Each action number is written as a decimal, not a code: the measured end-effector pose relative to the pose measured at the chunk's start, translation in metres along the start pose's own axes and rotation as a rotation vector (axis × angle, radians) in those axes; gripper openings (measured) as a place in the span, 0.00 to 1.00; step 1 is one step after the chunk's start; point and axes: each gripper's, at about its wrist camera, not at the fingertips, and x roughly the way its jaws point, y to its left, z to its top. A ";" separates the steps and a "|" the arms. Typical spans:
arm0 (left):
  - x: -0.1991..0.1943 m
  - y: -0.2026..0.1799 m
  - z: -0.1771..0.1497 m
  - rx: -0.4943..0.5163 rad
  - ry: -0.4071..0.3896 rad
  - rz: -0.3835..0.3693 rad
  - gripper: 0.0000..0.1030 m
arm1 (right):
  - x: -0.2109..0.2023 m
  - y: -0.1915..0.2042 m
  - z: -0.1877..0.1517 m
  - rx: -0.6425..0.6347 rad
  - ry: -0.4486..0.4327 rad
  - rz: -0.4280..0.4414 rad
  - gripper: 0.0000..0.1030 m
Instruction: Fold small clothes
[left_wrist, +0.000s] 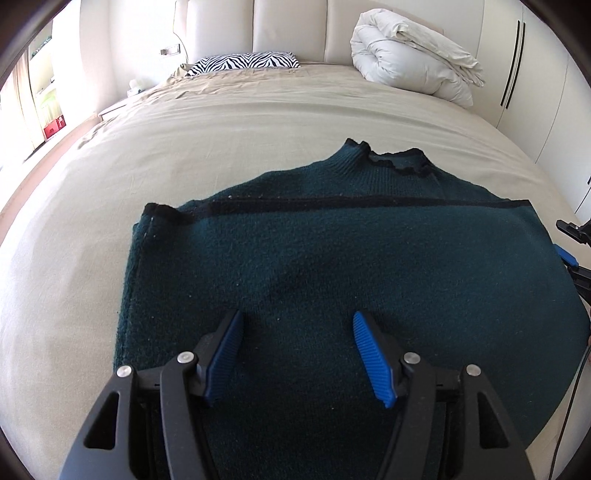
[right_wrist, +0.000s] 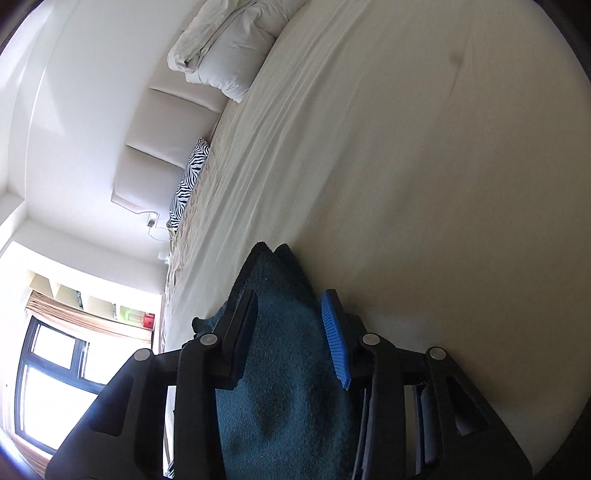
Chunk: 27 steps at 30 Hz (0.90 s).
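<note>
We are seeing one sweater (left_wrist: 332, 266) lying on the bed (left_wrist: 184, 147); our left gripper (left_wrist: 297, 354) is hovering spread above it, while our right gripper (right_wrist: 291, 332) is straddling its edge, pads not pressing.

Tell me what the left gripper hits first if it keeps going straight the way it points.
Most likely the dark green sweater lying flat on the bed: the left gripper points down at it, jaws open and empty above the knit. Depth is hard to judge.
</note>
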 end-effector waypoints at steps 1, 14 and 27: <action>-0.001 0.001 -0.001 -0.003 -0.002 -0.002 0.64 | -0.010 0.002 -0.003 -0.013 -0.013 0.009 0.42; -0.057 -0.035 -0.052 -0.094 0.014 -0.231 0.58 | 0.034 0.093 -0.172 -0.178 0.410 0.269 0.45; -0.064 0.069 -0.082 -0.330 0.011 -0.410 0.28 | -0.040 -0.017 -0.074 0.024 0.097 0.138 0.43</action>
